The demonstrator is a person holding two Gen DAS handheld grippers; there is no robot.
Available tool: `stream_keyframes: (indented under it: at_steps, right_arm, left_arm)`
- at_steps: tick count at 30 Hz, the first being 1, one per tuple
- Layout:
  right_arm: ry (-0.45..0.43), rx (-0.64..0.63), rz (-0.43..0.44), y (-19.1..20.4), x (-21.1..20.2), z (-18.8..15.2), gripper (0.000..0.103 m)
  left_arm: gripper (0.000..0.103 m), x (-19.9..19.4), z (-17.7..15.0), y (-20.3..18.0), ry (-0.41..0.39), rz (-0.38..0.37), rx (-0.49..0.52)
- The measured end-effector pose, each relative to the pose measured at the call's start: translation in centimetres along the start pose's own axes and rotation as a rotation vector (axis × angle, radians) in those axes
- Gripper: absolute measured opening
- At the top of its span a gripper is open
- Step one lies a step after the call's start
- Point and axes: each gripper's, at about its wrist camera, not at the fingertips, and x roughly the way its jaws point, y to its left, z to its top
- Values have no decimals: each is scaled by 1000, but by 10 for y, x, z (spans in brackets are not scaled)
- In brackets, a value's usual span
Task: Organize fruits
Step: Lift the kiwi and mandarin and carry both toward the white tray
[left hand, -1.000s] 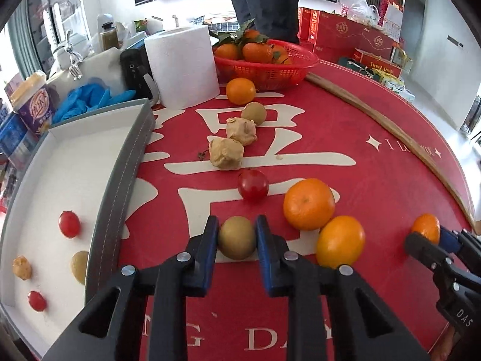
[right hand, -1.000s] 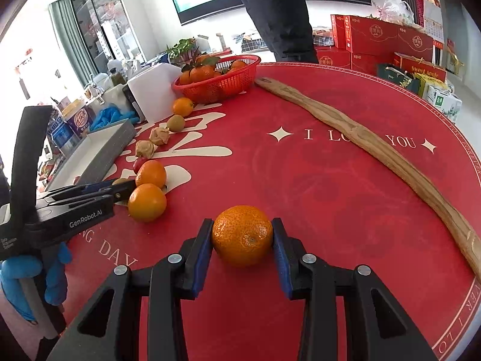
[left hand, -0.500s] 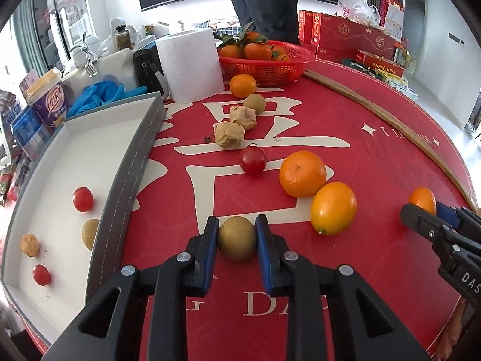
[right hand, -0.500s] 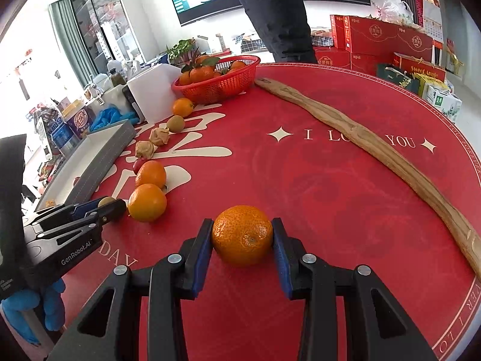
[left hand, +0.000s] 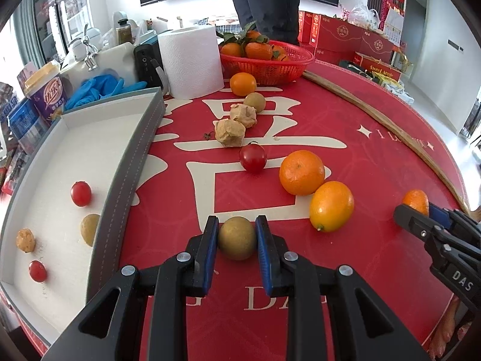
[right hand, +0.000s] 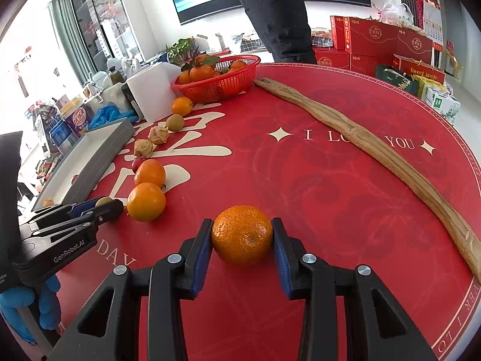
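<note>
My left gripper (left hand: 237,237) is shut on a small brown-green round fruit (left hand: 237,241), held over the red table near the grey-walled white tray (left hand: 126,180). The tray holds two cherry tomatoes (left hand: 80,193), a brown-green fruit and a tan lump. My right gripper (right hand: 242,236) is shut on a mandarin (right hand: 242,234) above the table's near right part; it also shows in the left wrist view (left hand: 416,200). A row of fruit lies on the table: two oranges (left hand: 301,172), a cherry tomato (left hand: 253,157), two tan lumps (left hand: 230,132).
A red basket (left hand: 270,66) of leafy mandarins stands at the back, with a paper roll (left hand: 192,60) beside it. A long wooden stick (right hand: 375,156) lies across the right side. A person in dark trousers (right hand: 276,15) stands behind the table. Boxes and cups crowd the left edge.
My left gripper has drawn back toward me and lifted a little with the round fruit; the fruit row and tray look farther off. The right gripper holds still with the mandarin.
</note>
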Motion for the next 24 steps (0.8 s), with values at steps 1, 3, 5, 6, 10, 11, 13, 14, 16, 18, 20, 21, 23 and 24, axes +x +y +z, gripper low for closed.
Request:
stream_keyframes:
  at_steps: [1,3,5,6,10,11,13,14,16,18,20,21,23,24]
  right_arm:
    - [1,0,0,0,0,0,39]
    - [1,-1,-1,0,0,0,39]
    - [3,-2,-6,0,0,0,39]
    - [6,-2,-9,1,0,0,39]
    - [29,26,4,-2,2,4,39]
    - [35,35,11,-3,2,5,39]
    - [36,49,13,-6,1,8,39]
    - [34,49,10,-6,1,9,39]
    - [29,49,6,-5,-2,13,39]
    - [24,43,5,-3,-4,16,39]
    - [18,33,6,1,-7,19,39]
    - [17,28,7,3,-7,21,39]
    - [15,16,12,9,-8,24,39]
    - [15,8,16,13,-8,26,39]
  left_arm:
    - [27,-2,0,1,-6,-2,-3]
    - [27,-9,2,4,-22,0,-6]
    - [27,-17,4,8,-39,7,-7]
    - [27,-20,5,10,-46,11,-8]
    - [27,-29,7,20,-69,21,-19]
    - [27,-31,8,22,-74,21,-24]
    - [27,-34,9,26,-83,24,-31]
    - [27,-36,9,29,-86,27,-35]
    - [27,-38,10,35,-92,30,-46]
    - [27,-39,10,40,-95,33,-58]
    - [27,-40,10,47,-100,38,-71]
    - [27,-41,10,50,-101,41,-76]
    - [27,-42,9,57,-104,45,-91]
    - [27,-42,9,61,-106,47,-98]
